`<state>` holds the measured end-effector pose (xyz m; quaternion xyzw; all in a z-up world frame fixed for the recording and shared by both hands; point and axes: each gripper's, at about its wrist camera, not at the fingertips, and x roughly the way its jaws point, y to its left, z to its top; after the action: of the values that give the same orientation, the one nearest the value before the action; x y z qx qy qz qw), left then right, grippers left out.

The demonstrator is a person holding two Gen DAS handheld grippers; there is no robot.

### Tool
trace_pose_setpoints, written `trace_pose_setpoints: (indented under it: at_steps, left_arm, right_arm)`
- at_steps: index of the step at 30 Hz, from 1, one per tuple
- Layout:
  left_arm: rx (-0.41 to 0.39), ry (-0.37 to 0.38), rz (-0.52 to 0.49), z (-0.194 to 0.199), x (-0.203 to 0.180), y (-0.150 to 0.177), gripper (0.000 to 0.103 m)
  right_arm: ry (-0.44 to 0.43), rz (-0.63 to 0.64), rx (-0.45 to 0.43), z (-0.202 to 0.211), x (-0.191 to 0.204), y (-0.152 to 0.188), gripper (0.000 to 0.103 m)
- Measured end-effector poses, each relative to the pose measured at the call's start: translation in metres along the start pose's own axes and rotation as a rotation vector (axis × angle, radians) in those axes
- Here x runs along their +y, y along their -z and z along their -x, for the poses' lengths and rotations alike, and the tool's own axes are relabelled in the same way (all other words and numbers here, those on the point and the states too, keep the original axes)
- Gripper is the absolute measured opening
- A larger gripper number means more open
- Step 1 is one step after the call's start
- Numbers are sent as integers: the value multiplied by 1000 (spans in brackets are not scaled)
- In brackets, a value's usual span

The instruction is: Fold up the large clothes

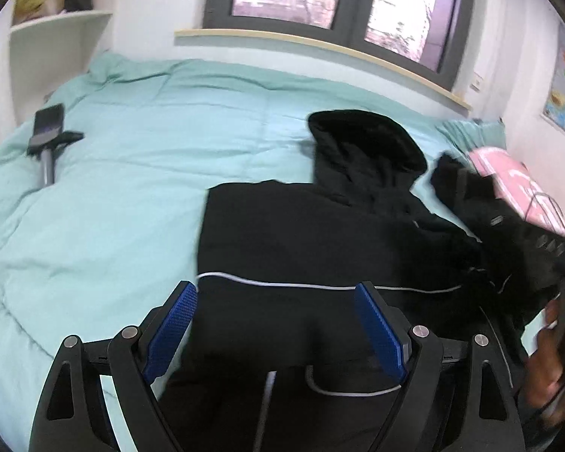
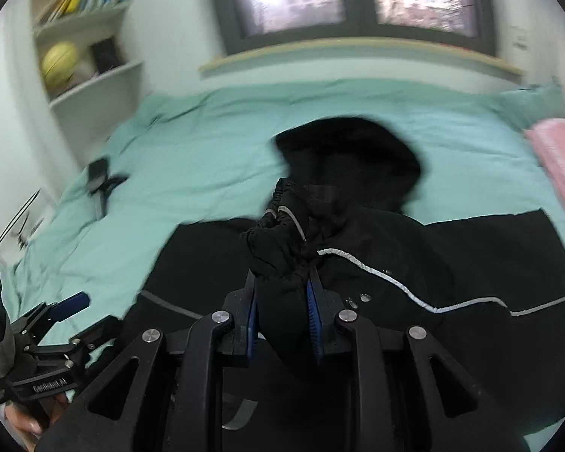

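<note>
A large black hooded jacket (image 1: 320, 233) with thin grey piping lies spread on the teal bed quilt (image 1: 132, 173), hood toward the window. My left gripper (image 1: 275, 293) is open over the jacket's lower left part, empty. My right gripper (image 2: 282, 282) is shut on the jacket's sleeve cuff (image 2: 278, 241), holding it bunched above the jacket body (image 2: 414, 271). The lifted sleeve shows at the right of the left wrist view (image 1: 489, 207). The left gripper also shows at the lower left of the right wrist view (image 2: 67, 312), open.
A phone on a stick (image 1: 49, 132) lies on the quilt at far left. A pink pillow (image 1: 516, 184) sits at the right bed edge. A white shelf (image 2: 86, 67) with a yellow ball stands at the left; the window ledge (image 1: 320, 49) runs behind.
</note>
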<state>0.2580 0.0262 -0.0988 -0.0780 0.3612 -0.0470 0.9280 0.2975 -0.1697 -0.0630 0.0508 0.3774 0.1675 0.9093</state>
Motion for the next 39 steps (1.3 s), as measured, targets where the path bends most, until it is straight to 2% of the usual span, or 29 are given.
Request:
trace_pose_setpoints:
  at_steps: [5, 6, 7, 8, 10, 13, 15, 16, 19, 21, 22, 24, 27, 29, 30, 31, 32, 34, 36, 39]
  left_arm:
    - [-6, 7, 23, -4, 20, 10, 86]
    - [-4, 6, 23, -5, 22, 12, 86]
    - [0, 8, 27, -7, 26, 12, 86]
    - [5, 13, 35, -9, 30, 12, 86]
    - [13, 20, 59, -13, 37, 11, 86]
    - [-14, 65, 181, -6, 58, 9, 86]
    - [-24, 111, 232, -2, 66, 4, 86]
    - [-19, 122, 234, -1, 66, 1, 86]
    - [43, 189, 179, -10, 49, -11, 86]
    - [113, 315, 179, -29, 35, -19, 86]
    - [173, 366, 202, -49, 27, -23, 86]
    - [233, 356, 207, -75, 16, -27, 86]
    - [303, 272, 159, -118, -6, -26, 77]
    - [319, 175, 121, -136, -16, -24, 67]
    - [310, 159, 108, -139, -20, -21, 57]
    - [295, 162, 88, -140, -25, -22, 33]
    - [283, 210, 83, -139, -30, -23, 18]
    - [250, 241, 96, -129, -26, -29, 16]
    - [135, 270, 112, -100, -17, -44, 16]
    - [41, 272, 167, -70, 12, -59, 16]
  right_arm:
    - [-55, 53, 126, -76, 47, 21, 28]
    - [-60, 59, 177, -99, 53, 30, 34]
    - [-68, 60, 208, -107, 49, 37, 46]
    - [-90, 63, 253, -124, 51, 46, 51]
    - [-105, 80, 242, -126, 49, 48, 57]
    - [-178, 53, 237, -104, 38, 37, 58]
    - [-185, 51, 169, -76, 27, 29, 58]
    - [-153, 60, 125, -56, 18, 24, 58]
    - [-57, 40, 25, -3, -20, 19, 60]
    - [-25, -18, -11, 23, -54, 20, 64]
    - [-12, -52, -24, 33, -71, 23, 66]
    - [10, -117, -41, 52, -106, 30, 67]
    - [59, -156, -44, 68, -137, 41, 67]
    - [107, -165, -30, 71, -151, 50, 67]
    - [111, -168, -22, 71, -158, 53, 67]
    - [119, -174, -13, 70, -165, 56, 67]
    - [126, -177, -8, 70, -170, 60, 67]
    - [156, -188, 4, 67, -180, 62, 67]
    - [171, -193, 11, 63, -182, 60, 67]
    - [195, -176, 54, 49, -178, 55, 67]
